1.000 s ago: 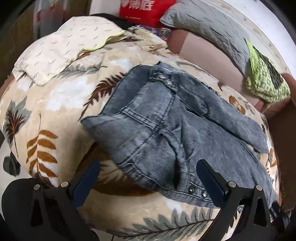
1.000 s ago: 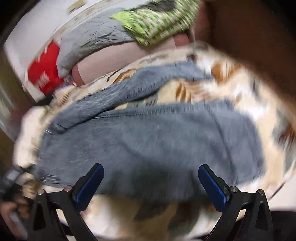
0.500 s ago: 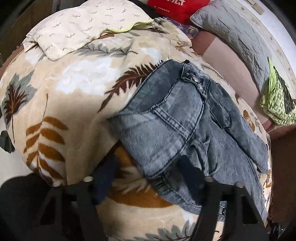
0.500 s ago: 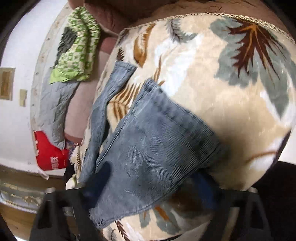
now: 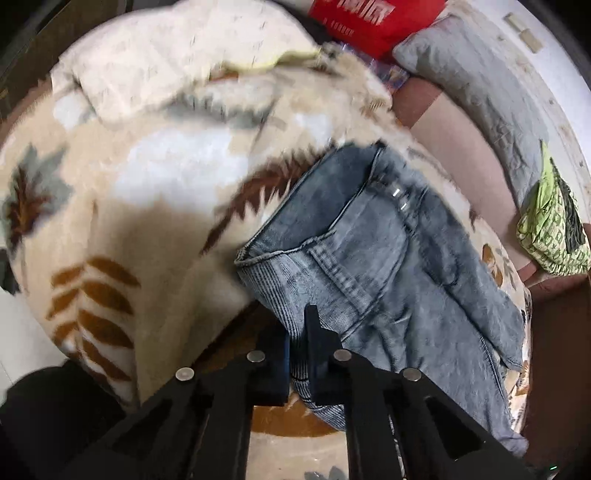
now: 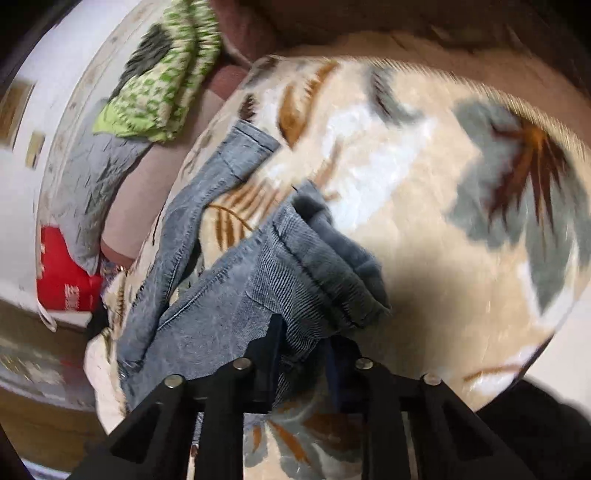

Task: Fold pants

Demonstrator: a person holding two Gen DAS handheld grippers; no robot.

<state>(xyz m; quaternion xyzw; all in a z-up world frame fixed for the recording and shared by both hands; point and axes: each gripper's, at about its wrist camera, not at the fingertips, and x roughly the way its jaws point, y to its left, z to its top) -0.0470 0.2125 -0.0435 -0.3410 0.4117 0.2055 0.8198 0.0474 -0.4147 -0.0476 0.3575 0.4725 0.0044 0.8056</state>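
Bed covered by a cream plush blanket (image 5: pixel 155 206) printed with brown and grey-green leaves. On its far end lies a cream quilted pad (image 5: pixel 177 55) with small sprig marks and a yellow-green edge. Beyond the blanket, a dusty-pink mattress sheet (image 5: pixel 461 129). On it lies a grey quilted pillow (image 5: pixel 480 81) and a crumpled green patterned cloth (image 5: pixel 550 229). A red bag (image 5: pixel 369 18) with white lettering sits by the white wall (image 6: pixel 22 177). Indoor lighting; shadows fall on the blanket.

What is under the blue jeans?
The jeans lie on a fluffy cream blanket with brown and grey leaves. It shows all around them. The part right beneath the jeans is covered, so anything hidden there cannot be seen.
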